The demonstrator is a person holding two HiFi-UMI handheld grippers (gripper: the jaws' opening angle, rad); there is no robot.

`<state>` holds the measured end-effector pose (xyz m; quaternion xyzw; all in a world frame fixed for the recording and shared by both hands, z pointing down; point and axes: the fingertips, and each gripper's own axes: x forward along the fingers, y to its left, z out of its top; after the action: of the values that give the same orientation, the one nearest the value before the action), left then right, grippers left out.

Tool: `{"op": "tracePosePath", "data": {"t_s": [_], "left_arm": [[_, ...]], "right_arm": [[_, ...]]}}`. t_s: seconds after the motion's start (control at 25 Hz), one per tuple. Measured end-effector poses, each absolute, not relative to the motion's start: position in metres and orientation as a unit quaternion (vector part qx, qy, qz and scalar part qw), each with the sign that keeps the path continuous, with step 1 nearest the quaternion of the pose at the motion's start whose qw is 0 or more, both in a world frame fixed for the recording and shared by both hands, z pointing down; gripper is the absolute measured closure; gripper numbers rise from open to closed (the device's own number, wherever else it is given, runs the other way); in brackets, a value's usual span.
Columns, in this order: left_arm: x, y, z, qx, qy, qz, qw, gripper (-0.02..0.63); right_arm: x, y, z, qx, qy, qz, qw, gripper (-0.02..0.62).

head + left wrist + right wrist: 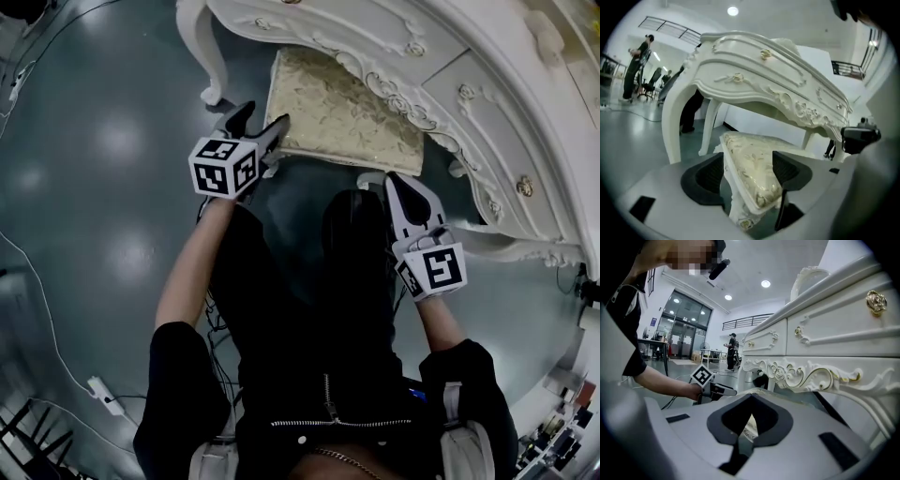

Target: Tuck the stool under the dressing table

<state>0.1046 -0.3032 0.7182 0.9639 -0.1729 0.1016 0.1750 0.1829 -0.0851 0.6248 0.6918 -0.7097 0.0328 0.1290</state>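
The white stool with its gold-patterned cushion (342,108) stands partly under the ornate white dressing table (487,84). My left gripper (264,117) is at the stool's near left corner. In the left gripper view its jaws stand wide, one on each side of that corner of the stool (752,183), and the pads do not visibly press on it. My right gripper (398,183) is at the stool's near right corner. Its fingertips meet in the right gripper view (750,398). A bit of the stool's edge (750,427) shows through the gap behind them.
A curved leg of the table (208,56) stands just left of the stool. The drawer front with gold knobs (825,343) hangs above the right gripper. Cables (37,309) and a white adapter (103,394) lie on the grey floor at left. People (640,65) stand far off.
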Motion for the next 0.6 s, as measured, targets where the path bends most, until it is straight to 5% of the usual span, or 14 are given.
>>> {"op": "tracePosePath", "data": {"t_s": [0.24, 0.6], "left_arm": [[0.073, -0.258, 0.733, 0.947, -0.26, 0.075, 0.176, 0.281], [0.103, -0.186, 0.765, 0.89, -0.213, 0.018, 0.403, 0.276]], "right_arm": [[0.185, -0.084, 0.624, 0.696, -0.706, 0.032, 0.126, 0.589], [0.195, -0.075, 0.627, 0.702, -0.7, 0.031, 0.127, 0.589]]}}
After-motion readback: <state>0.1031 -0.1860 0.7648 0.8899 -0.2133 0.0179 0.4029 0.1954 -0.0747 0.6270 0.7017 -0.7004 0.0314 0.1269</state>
